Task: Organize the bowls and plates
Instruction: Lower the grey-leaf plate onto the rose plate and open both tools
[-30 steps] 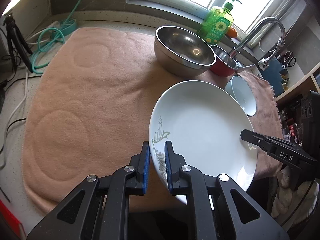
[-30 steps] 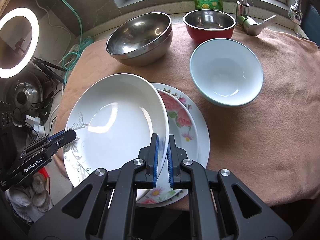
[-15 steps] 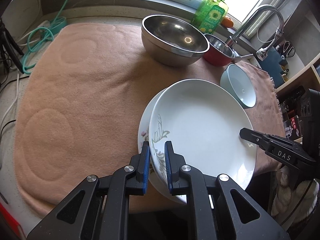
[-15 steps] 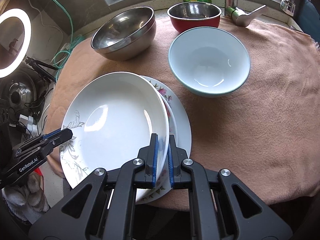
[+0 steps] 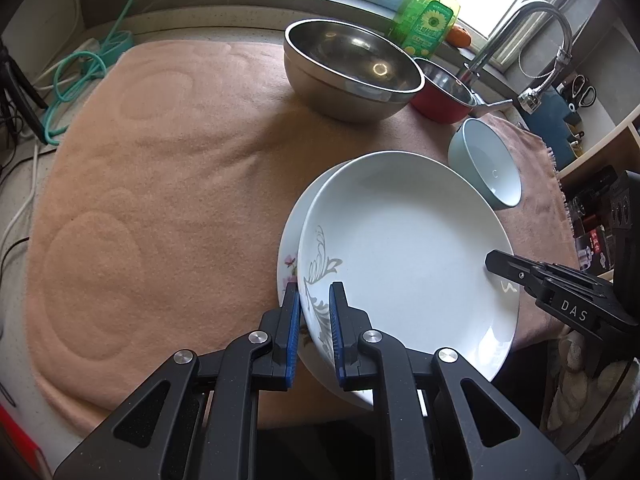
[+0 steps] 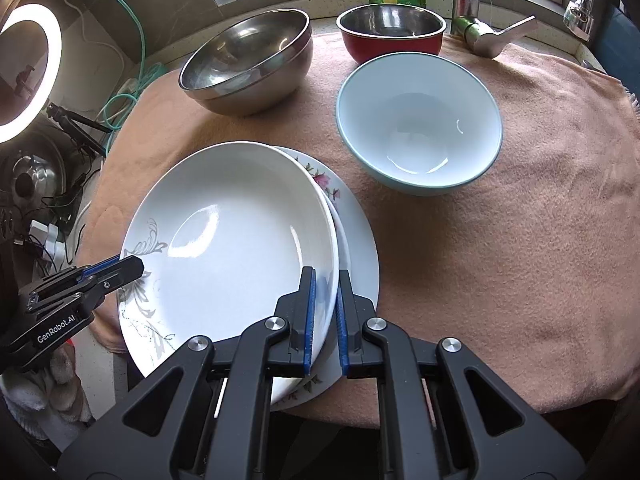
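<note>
Grip: our left gripper [image 5: 314,332] and right gripper [image 6: 325,316] clamp opposite rims of the white plate [image 6: 236,240].
Change: we've brought it over the floral plate [image 6: 356,240] (probably not seated yet).
Beyond: blue bowl [image 6: 418,120], steel bowl [image 6: 248,60] unstacked.

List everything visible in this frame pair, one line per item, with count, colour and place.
white plate: 1, white with grey leaf print, held by both rims over the floral plate
floral plate: 1, white with pink flowers, on the towel beneath the white plate
blue bowl: 1, pale blue, on the towel behind the plates
steel bowl: 1, silver, back of the towel
red bowl: 1, red outside, steel inside, beside the steel bowl
towel: 1, peach, covering the counter
soap bottle: 1, green, on the sill
faucet: 1, chrome, back right
ring light: 1, lit, far left
left gripper: shut on the white plate
right gripper: shut on the white plate
</note>
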Motion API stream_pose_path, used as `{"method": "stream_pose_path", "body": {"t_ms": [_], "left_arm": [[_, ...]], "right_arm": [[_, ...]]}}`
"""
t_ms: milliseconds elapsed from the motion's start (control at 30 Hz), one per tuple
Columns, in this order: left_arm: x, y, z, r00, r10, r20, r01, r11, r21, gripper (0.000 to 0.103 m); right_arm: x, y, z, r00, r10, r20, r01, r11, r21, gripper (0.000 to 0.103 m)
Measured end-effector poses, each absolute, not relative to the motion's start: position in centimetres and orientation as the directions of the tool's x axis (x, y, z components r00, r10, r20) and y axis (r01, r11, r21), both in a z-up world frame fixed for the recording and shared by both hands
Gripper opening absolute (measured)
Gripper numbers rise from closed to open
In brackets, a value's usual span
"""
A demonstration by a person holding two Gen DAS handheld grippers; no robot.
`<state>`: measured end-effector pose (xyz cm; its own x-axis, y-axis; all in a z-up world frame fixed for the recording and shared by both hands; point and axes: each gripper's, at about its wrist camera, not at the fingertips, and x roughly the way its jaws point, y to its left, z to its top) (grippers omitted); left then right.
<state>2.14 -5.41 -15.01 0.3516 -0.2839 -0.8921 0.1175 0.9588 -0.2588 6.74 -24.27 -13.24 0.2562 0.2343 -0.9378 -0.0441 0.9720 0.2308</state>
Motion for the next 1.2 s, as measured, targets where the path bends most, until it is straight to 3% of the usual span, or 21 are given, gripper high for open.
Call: {"method": "stream_pose_path", "body": {"t_ms": [467, 700, 1200], "left_arm": [[2.35, -5.51, -15.27, 0.340, -0.289, -0.895, 0.119, 0.957, -0.264, 0.012], [2.47, -5.55, -15.19, 0.338, -0.291, -0.895, 0.128, 0.956, -0.263, 0.012], [2.84, -5.53, -14.81, 0.348, -0.284, -0.893, 0.137, 0.958, -0.252, 0.013]], "right_arm": [[6.75, -23.75, -13.12, 0.261, 0.198, -0.945, -0.076, 0.980, 0.184, 0.014], [6.74, -23.42, -13.20, 0.261, 0.181, -0.948, -0.081, 0.983, 0.165, 0.029], [6.92, -23.57, -13.04, 0.257, 0.193, -0.947, -0.083, 0.981, 0.177, 0.032]]}}
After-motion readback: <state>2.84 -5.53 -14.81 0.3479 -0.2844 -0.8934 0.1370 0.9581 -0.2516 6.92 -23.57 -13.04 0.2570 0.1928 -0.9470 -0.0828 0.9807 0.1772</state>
